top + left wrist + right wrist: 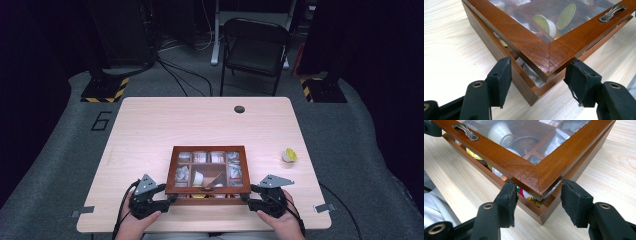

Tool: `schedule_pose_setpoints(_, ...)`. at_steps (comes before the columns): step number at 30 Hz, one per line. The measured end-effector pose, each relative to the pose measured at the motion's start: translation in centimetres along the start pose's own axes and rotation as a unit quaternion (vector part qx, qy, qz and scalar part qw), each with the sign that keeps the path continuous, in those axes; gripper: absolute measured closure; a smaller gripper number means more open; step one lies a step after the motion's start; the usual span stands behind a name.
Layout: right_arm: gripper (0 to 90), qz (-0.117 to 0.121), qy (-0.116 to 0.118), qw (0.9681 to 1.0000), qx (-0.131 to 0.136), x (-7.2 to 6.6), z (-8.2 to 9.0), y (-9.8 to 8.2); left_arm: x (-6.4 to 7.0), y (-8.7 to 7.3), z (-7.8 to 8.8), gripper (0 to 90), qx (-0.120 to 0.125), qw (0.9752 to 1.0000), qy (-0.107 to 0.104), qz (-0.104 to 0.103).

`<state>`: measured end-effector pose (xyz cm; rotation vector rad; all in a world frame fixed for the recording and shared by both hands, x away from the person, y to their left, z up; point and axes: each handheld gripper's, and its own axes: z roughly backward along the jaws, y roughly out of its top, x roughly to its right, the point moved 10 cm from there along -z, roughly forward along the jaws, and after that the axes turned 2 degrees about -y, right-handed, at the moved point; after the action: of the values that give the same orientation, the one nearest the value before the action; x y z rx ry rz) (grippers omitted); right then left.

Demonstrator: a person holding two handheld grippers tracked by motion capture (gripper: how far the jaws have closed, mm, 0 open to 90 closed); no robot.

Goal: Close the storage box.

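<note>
Wooden box (pixel 208 172) with a glass-paned lid (pixel 541 53) sits near the table's (pixel 165 125) front edge, midway between the two grippers. Lid is raised slightly off the box base; a gap shows at both near corners, with packets and paper visible inside. Left gripper (pixel 150 196) at the box's near left corner: in the left gripper view its jaws straddle that corner, part open, pads just beside the wood; contact cannot be told. Right gripper (pixel 267 194) at the near right corner: jaws likewise part open and straddling the lid corner, pads close beside it, no clear grip. Metal handle (pixel 465 131) on the lid's front rail. Small yellow-and-white pod (pixel 289 155) lies apart, right of the box. A folding chair (pixel 255 47) stands beyond the table.
</note>
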<state>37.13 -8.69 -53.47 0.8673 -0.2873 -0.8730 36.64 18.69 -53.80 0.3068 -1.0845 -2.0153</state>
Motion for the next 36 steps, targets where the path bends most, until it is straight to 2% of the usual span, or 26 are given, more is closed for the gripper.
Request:
schedule_pose_setpoints(2,47.1,0.002,0.002,1.0000,-0.002,0.0,-0.1,-0.1,-0.1,-0.2,-0.1,38.5,-0.007,0.9999,0.002,-0.007)
schedule_pose_setpoints(5,47.0,0.009,0.000,0.9999,-0.005,-0.1,-0.1,-0.3,0.0,-0.3,-0.1,38.5,-0.010,0.9999,0.002,-0.005)
schedule_pose_setpoints(11,47.0,0.008,-0.002,0.9999,-0.007,-0.1,-0.1,-0.4,0.0,-0.4,-0.2,38.5,-0.013,0.9999,0.001,-0.002)
schedule_pose_setpoints(14,46.8,0.007,0.000,0.9999,-0.009,-0.1,0.0,-0.7,0.0,-0.7,-0.3,38.6,-0.020,0.9997,0.004,-0.009)
schedule_pose_setpoints(17,46.7,0.004,0.002,1.0000,-0.009,-0.1,0.1,-0.8,0.0,-0.8,-0.4,38.5,-0.021,0.9998,0.001,0.001)
schedule_pose_setpoints(22,46.7,0.006,0.001,0.9999,-0.014,-0.1,-0.1,-0.9,0.0,-0.9,-0.4,38.6,-0.027,0.9996,0.004,-0.005)
schedule_pose_setpoints(25,46.7,0.004,0.001,0.9999,-0.016,-0.1,-0.1,-1.0,0.1,-1.1,-0.3,38.6,-0.026,0.9997,0.000,0.003)
schedule_pose_setpoints(31,46.7,0.007,0.001,0.9996,-0.028,-0.2,-0.3,-1.4,0.1,-1.5,-0.3,38.6,-0.032,0.9995,0.003,-0.001)
schedule_pose_setpoints(33,46.3,0.006,0.003,0.9998,-0.019,-0.3,-0.2,-1.1,0.3,-1.6,-0.4,38.5,-0.039,0.9992,0.000,-0.005)
schedule_pose_setpoints(36,46.4,0.002,0.002,0.9999,-0.011,-0.1,0.1,-0.8,0.4,-1.3,-0.2,38.5,-0.029,0.9996,-0.002,0.006)
